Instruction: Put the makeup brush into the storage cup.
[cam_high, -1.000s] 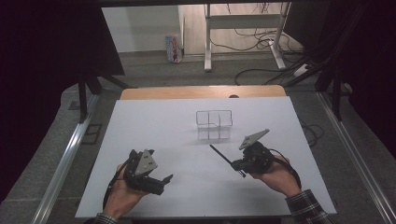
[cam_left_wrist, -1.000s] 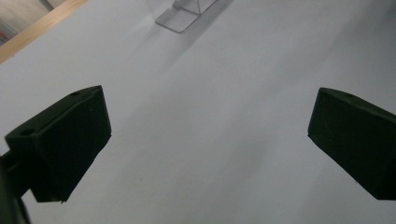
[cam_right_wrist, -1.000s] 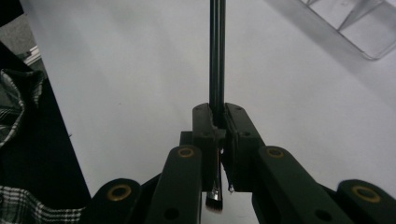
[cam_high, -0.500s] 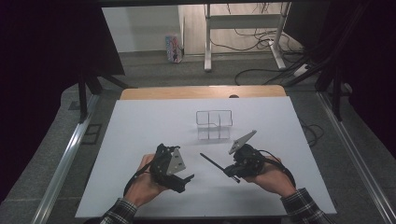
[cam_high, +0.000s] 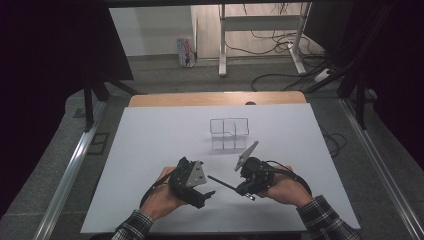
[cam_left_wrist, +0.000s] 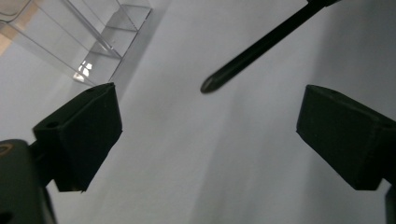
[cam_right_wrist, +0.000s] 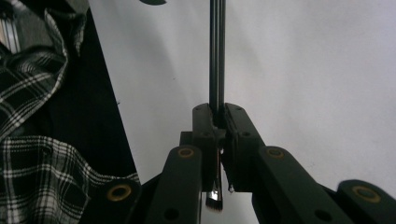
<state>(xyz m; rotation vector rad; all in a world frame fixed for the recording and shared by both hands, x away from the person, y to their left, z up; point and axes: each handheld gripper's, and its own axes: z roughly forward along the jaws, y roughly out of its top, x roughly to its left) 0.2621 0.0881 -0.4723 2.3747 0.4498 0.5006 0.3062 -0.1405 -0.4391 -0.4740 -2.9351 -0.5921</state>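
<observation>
A thin black brush (cam_high: 222, 182) is pinched in my right gripper (cam_high: 243, 189), which is shut on it near the bristle end. In the right gripper view the brush handle (cam_right_wrist: 215, 56) runs straight up from my right gripper (cam_right_wrist: 217, 116), and short bristles show below the jaws. The handle points toward my left gripper (cam_high: 206, 196). In the left gripper view my left gripper (cam_left_wrist: 208, 109) stands open and its jaws have just been closing a little. The brush handle's tip (cam_left_wrist: 210, 85) lies at the mouth of the gap, touching neither pad. A clear divided box (cam_high: 229, 132) stands beyond both hands.
The white tabletop (cam_high: 150, 145) ends in a wooden strip (cam_high: 215, 99) at the back. The clear box (cam_left_wrist: 93, 32) sits up and to the left of the left jaws. Desk legs (cam_high: 222, 40), cables (cam_high: 280, 75) and a small carton (cam_high: 185, 51) are on the floor behind.
My left hand has slid right toward the middle of the table, and my right hand has shifted left with the brush, so the handle tip now reaches the left jaws.
</observation>
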